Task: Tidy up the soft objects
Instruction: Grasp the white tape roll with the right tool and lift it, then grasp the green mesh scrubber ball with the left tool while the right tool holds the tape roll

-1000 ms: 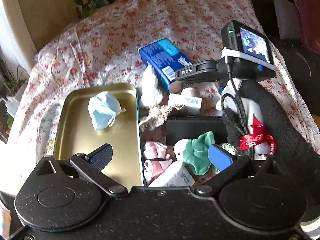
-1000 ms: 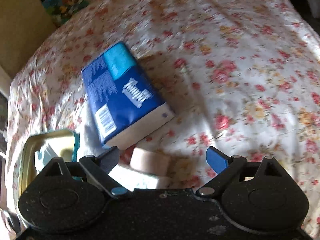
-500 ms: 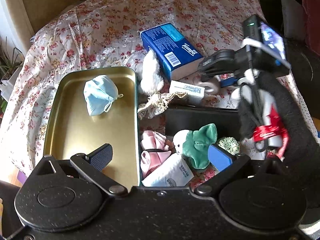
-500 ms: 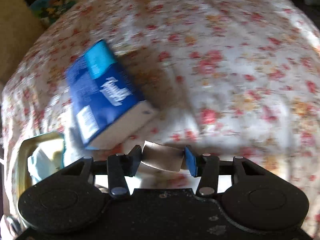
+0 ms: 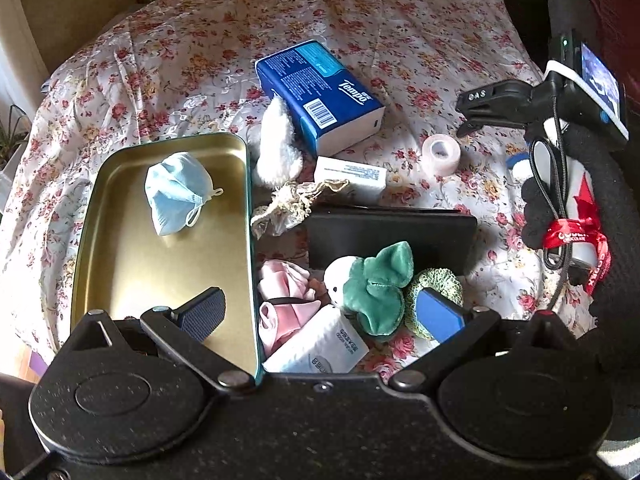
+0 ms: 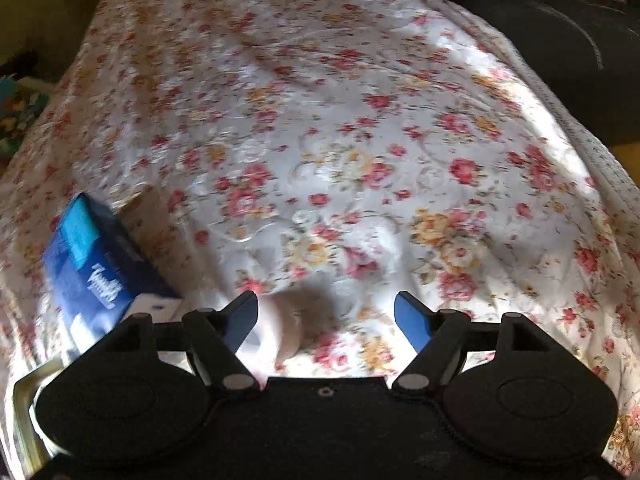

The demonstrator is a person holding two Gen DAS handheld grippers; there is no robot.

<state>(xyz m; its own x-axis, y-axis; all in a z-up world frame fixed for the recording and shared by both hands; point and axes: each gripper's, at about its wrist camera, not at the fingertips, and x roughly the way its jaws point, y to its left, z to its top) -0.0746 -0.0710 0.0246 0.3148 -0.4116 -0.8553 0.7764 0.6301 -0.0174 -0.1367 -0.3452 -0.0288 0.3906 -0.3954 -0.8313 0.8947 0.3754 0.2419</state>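
A gold metal tray holds a crumpled blue face mask. Right of it lie a pink cloth, a green and white plush toy, a green knitted scrubber, a white fluffy item, a net cloth and a roll of pale tape. My left gripper is open above the tray's edge and the pink cloth. My right gripper is open and empty; the tape roll lies on the sheet by its left finger.
A blue Tempo tissue pack lies on the flowered sheet, also in the right wrist view. A black box, a white tube box and a white tissue packet sit among the soft items. The right gripper's body stands at right.
My right gripper closed on the tape roll, carried it right, then opened and let it go on the sheet. My left gripper pulled back slightly, still open.
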